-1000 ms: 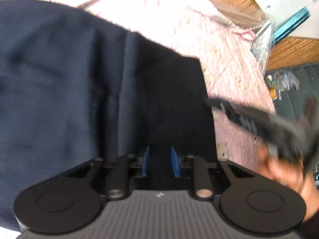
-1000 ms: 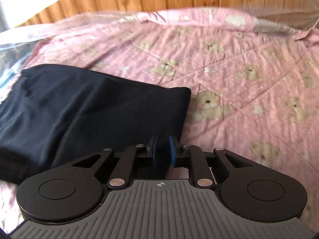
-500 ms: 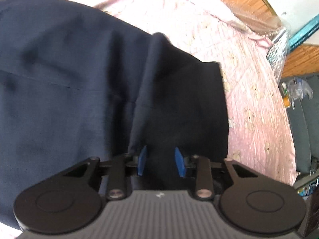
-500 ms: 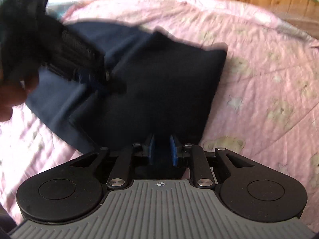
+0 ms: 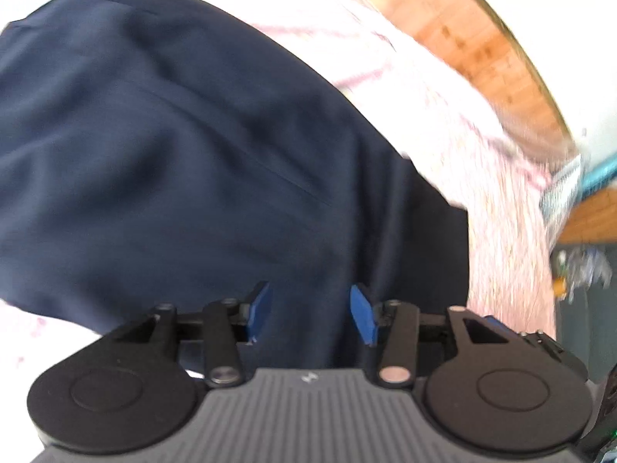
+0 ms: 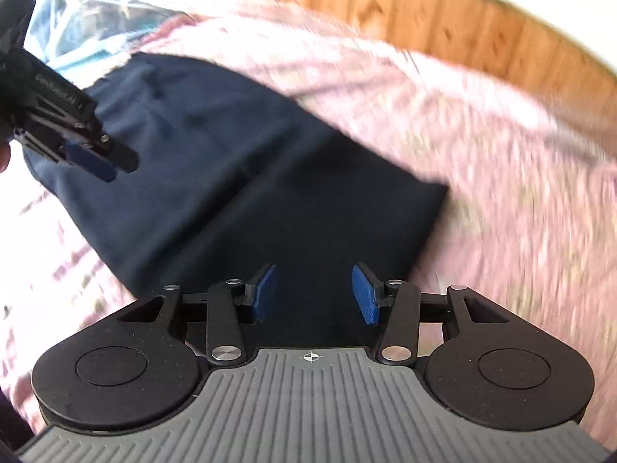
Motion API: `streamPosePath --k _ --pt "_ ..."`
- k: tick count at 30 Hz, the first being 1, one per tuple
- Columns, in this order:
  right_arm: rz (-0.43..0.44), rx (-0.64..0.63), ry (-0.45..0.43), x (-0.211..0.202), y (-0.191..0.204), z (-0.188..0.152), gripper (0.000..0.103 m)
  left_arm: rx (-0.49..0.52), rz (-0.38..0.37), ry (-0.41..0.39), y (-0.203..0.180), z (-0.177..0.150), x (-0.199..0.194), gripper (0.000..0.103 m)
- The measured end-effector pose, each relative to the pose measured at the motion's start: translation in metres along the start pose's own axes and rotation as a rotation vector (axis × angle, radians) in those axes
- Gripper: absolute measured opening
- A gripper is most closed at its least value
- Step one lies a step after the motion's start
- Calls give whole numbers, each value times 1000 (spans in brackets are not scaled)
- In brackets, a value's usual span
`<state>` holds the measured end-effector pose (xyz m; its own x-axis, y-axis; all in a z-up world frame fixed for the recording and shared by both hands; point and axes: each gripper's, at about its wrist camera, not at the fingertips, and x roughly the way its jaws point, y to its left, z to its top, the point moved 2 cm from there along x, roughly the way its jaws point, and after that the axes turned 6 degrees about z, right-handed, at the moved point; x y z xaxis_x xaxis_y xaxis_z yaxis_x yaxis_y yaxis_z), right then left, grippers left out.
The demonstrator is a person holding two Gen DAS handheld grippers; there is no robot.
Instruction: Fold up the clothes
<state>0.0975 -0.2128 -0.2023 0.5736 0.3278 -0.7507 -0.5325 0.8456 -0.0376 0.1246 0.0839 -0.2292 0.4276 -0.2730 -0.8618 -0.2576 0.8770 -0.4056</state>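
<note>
Folded navy garment (image 6: 239, 177) on pink quilt (image 6: 501, 146), both grippers spread wide

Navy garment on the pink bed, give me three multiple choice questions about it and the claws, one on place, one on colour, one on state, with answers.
1. Where does the navy garment lie?
A. on the pink quilt
B. on a wooden floor
C. in a basket

2. What colour are the pads on the right claw?
A. red
B. blue
C. white

3. How does the left claw stand?
A. clamped on a sock
C. shut on nothing
B. open, gripping nothing

Answers: 1 A, pink quilt shows around the cloth's edges. 2 B, both pads are plainly blue. 3 B, a wide gap separates the pads, with cloth lying beyond them.
</note>
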Motion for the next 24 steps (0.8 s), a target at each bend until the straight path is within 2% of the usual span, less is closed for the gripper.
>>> streamPosePath --k 3,8,12,13,14,17,19,21,24 --pt "-10 -69 -35 12 53 36 48 -53 -6 -38 53 17 -26 54" --pt "58 -228 -57 52 195 90 57 -138 34 -132 163 39 -81 61" --pt "127 -430 -41 97 306 118 58 -307 21 -161 238 48 -104 64" --pt "141 -478 -36 108 330 123 58 -352 15 -166 256 49 -108 67" --pt "148 -521 -27 116 346 125 58 -398 9 -172 275 51 -113 71" --pt "170 -649 0 142 395 129 58 -528 -14 -185 325 55 -125 72" --pt "182 -731 20 159 425 131 59 -584 -49 -180 339 53 -123 75" --pt "174 -791 48 174 439 125 58 -624 -86 -165 347 52 -117 79" --pt "167 -803 64 182 444 125 57 -635 -114 -145 353 53 -109 82"
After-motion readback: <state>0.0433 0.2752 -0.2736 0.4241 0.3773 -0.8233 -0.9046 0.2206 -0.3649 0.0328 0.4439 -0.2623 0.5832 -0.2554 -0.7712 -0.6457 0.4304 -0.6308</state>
